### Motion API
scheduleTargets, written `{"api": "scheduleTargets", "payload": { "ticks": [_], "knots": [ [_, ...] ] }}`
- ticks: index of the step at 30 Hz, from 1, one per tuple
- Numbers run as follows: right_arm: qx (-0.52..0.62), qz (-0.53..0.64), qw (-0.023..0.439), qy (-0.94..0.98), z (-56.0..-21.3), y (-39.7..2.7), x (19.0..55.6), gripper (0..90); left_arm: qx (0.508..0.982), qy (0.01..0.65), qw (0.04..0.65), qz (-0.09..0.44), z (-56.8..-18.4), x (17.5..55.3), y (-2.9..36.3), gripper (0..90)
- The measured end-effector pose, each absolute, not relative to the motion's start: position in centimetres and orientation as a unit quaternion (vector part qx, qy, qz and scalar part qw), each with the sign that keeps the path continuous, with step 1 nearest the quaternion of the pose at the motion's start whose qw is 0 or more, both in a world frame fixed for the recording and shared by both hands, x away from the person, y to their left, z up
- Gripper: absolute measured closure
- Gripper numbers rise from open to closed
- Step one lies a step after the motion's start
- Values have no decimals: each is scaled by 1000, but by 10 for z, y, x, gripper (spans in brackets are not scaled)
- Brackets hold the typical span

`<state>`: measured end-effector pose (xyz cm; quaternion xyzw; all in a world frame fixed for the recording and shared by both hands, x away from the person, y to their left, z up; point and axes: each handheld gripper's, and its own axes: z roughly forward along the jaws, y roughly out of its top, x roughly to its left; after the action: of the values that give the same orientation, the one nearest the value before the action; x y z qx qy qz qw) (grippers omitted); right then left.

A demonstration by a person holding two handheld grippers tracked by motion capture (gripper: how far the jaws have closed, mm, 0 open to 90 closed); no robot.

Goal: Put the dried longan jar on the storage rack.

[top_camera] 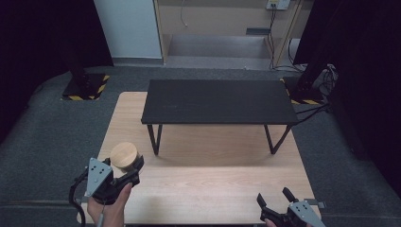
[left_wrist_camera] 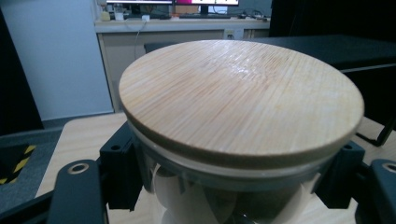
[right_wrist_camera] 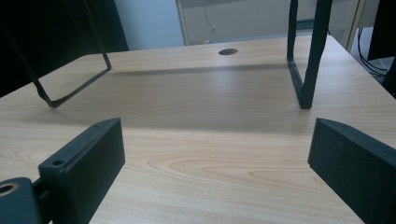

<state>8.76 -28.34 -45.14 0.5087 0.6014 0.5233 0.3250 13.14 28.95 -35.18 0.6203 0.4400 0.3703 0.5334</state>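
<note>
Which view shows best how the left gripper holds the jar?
The left gripper view: both jaws clamp the glass jar just under its wooden lid. The high view shows the left gripper and jar small, from above.

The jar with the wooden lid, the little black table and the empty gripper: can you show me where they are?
jar [left_wrist_camera: 240,105], left gripper view, middle of its wooden lid.
black table [top_camera: 217,101], high view, middle of its dark top.
right gripper [top_camera: 275,197], high view, midway between its open fingertips.
</note>
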Motion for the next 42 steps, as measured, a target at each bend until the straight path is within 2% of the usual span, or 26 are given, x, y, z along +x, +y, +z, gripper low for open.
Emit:
{"api": "scheduleTargets", "payload": {
  "ticks": [8, 16, 24, 42],
  "knots": [
    [506, 525, 326, 602, -449, -283, 89, 41, 637, 411, 534, 375, -319, 152, 275, 248],
    [503, 524, 325, 606, -447, -283, 91, 42, 644, 409, 535, 362, -299, 172, 272, 248],
    [504, 523, 326, 605, -447, -285, 92, 42, 645, 410, 535, 360, -290, 190, 270, 248],
    [512, 516, 330, 602, -444, -289, 98, 43, 647, 413, 529, 361, -282, 258, 254, 248]
  ]
}}
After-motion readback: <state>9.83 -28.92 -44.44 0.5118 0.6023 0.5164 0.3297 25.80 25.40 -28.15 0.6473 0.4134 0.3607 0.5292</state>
